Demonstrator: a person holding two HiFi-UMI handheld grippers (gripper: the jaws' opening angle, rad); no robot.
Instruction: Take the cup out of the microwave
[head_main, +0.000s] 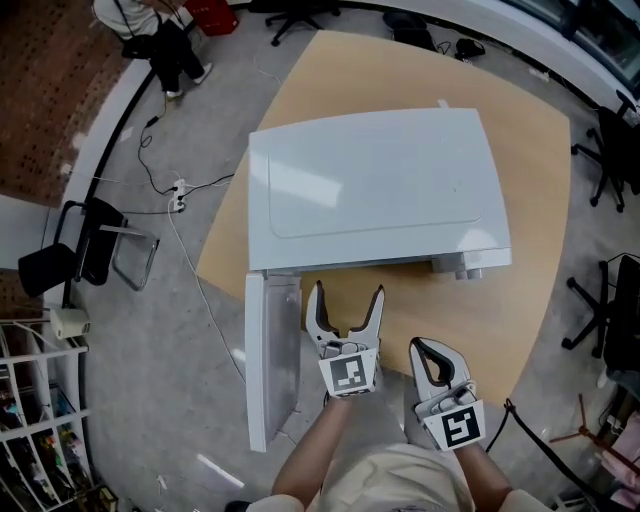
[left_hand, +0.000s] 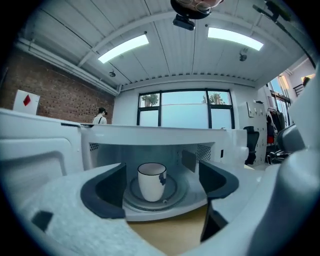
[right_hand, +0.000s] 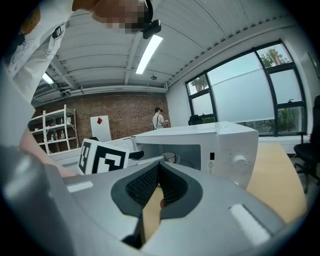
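Where viewed from the head: noted smooth white boxy microwave on pale wooden table, flat door swung open at its left front. Logged left gripper just before the microwave's opening, fingers spread wide, empty; right gripper farther back from the microwave, fingers pressed together, empty.

Left gripper view: recorded glossy white cup, dark-rimmed, tapered, upright on round glass plate inside the microwave.

Right gripper view: found ribbed dark pads meeting.

Judged: door opened; reach, grasp and withdrawal left.
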